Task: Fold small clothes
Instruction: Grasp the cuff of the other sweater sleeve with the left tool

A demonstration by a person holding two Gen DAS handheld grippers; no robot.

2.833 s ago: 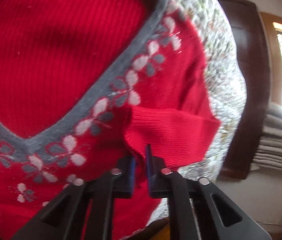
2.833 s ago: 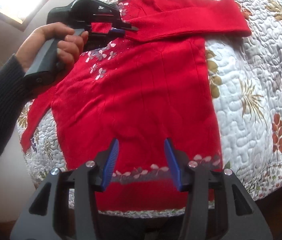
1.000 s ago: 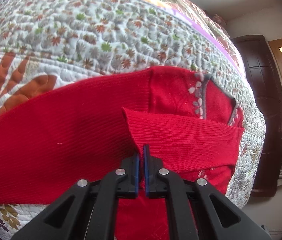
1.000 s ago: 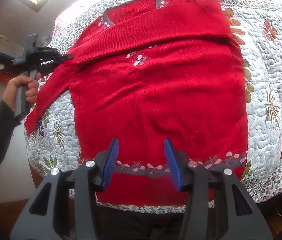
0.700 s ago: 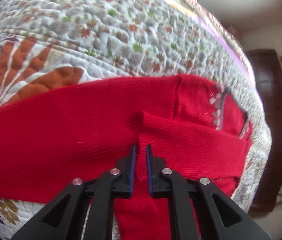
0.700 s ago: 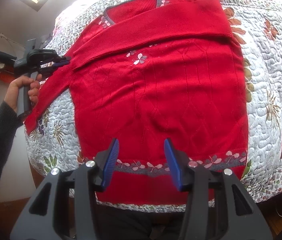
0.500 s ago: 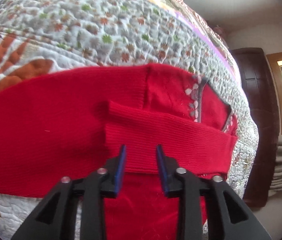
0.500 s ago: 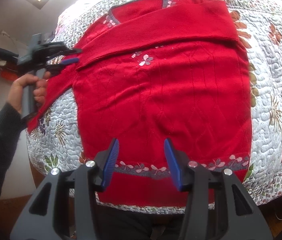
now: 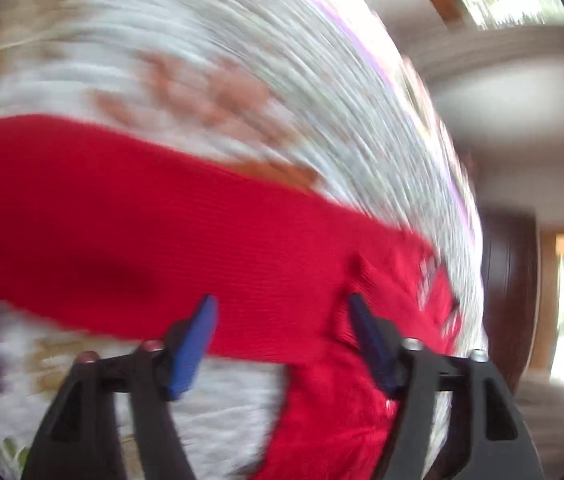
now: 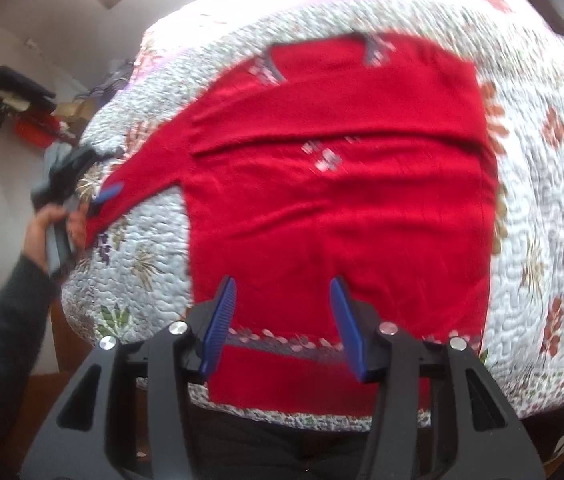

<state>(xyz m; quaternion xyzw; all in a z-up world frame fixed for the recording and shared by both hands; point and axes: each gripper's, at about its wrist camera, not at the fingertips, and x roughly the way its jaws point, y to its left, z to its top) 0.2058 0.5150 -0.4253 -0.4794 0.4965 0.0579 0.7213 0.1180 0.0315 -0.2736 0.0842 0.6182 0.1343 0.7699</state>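
The red sweater (image 10: 338, 208) lies flat on the quilted bed (image 10: 554, 184), filling the centre of the right wrist view, so that each part can be folded over the body in turn. One sleeve (image 10: 334, 120) already lies across the chest just below the grey neckline, which suggests the first sleeve fold is done. The other sleeve (image 9: 122, 240) still stretches out toward the left edge of the frame over the bed's side. The left tool (image 9: 282, 320), held by a hand (image 10: 48, 224), sits at that sleeve with its jaws apart and nothing clamped, probably lining up to pinch it. The right tool (image 10: 284, 320) hovers over the hem at lower centre, jaws also apart and empty. The knit looks soft and ribbed, with a flowered grey band (image 10: 282, 340) along the hem; both views are motion-blurred.
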